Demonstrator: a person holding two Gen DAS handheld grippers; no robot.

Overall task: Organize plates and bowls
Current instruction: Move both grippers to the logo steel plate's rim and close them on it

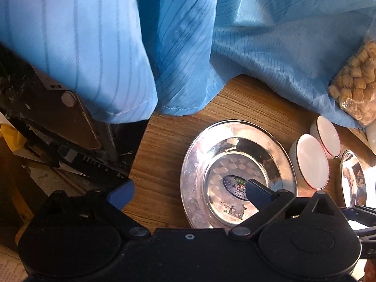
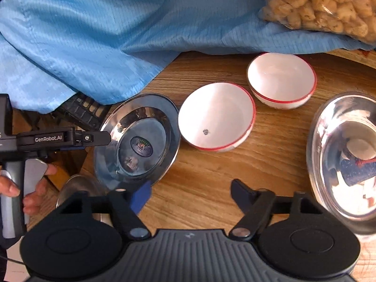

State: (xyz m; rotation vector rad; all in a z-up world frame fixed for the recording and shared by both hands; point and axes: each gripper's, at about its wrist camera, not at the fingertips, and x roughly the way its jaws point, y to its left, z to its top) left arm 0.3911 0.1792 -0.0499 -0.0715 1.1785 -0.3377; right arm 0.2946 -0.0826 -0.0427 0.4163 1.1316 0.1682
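Left claw (image 1: 190, 193) spread wide apart, gripping nothing; right-hand finger (image 1: 259, 191) hanging over the middle of the steel plate (image 1: 195, 164), left-hand finger out past the plate's edge, over the tabletop (image 1: 164, 141) rim. Cannot tell whether that finger touches the plate. Oval sticker (image 1: 235, 184) at the plate's centre, partly hidden behind the fingertip. Just right of the plate, two white bowls with red rims: nearer bowl (image 1: 311, 161) close beside the plate, farther bowl (image 1: 326, 136) beyond it, close beside the first; touching or not, cannot tell. Further right, a second steel dish (image 1: 352, 178). Ahead of the claw, rumpled blue cloth (image 1: 176, 47); to the far right, a clear bag of tan snack pieces (image 1: 357, 80) lying on the cloth.

Right claw (image 2: 190, 195) also wide apart and empty, hovering over bare wood. Ahead and left of it, the steel plate (image 2: 171, 122), with the left claw (image 2: 91, 138) at its far side and a hand (image 2: 30, 185) on the grip. Straight ahead, the nearer bowl (image 2: 216, 115) upright; ahead and right, the farther bowl (image 2: 280, 77) tilted slightly. Hard right, the steel dish (image 2: 329, 117).
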